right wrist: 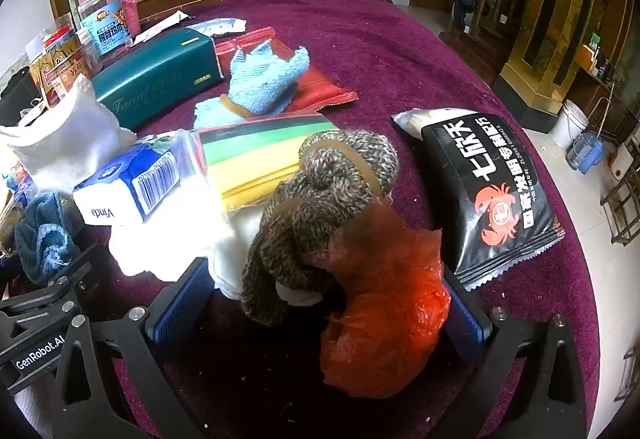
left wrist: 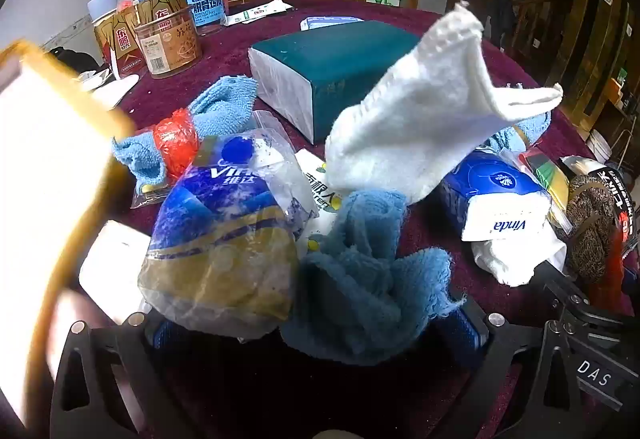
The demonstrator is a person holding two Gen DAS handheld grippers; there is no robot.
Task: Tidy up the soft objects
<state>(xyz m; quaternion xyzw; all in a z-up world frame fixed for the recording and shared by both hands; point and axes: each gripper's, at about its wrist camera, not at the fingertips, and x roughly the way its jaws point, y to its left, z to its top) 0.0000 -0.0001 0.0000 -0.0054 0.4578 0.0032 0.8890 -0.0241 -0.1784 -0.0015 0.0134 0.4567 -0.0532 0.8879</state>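
Note:
My left gripper (left wrist: 316, 327) stands wide open around a crumpled dark blue towel (left wrist: 368, 279) and a clear Vinda plastic bag (left wrist: 224, 239). A white cloth (left wrist: 420, 119) stands up behind them. A light blue cloth bound with red tape (left wrist: 176, 147) lies to the left. My right gripper (right wrist: 316, 303) stands wide open around a brown knitted bundle (right wrist: 320, 199) and an orange plastic bag (right wrist: 384, 303). The dark blue towel also shows in the right wrist view (right wrist: 44, 235), with a light blue cloth (right wrist: 268, 79) farther back.
A dark green tissue box (left wrist: 332, 67) lies mid-table on the purple tablecloth (right wrist: 400, 51). Jars (left wrist: 176, 35) stand at the back left. A Vinda tissue pack (right wrist: 128, 183), a striped packet (right wrist: 260, 155) and a black snack bag (right wrist: 496, 191) lie around. A blurred yellow-edged object (left wrist: 48, 175) fills the left.

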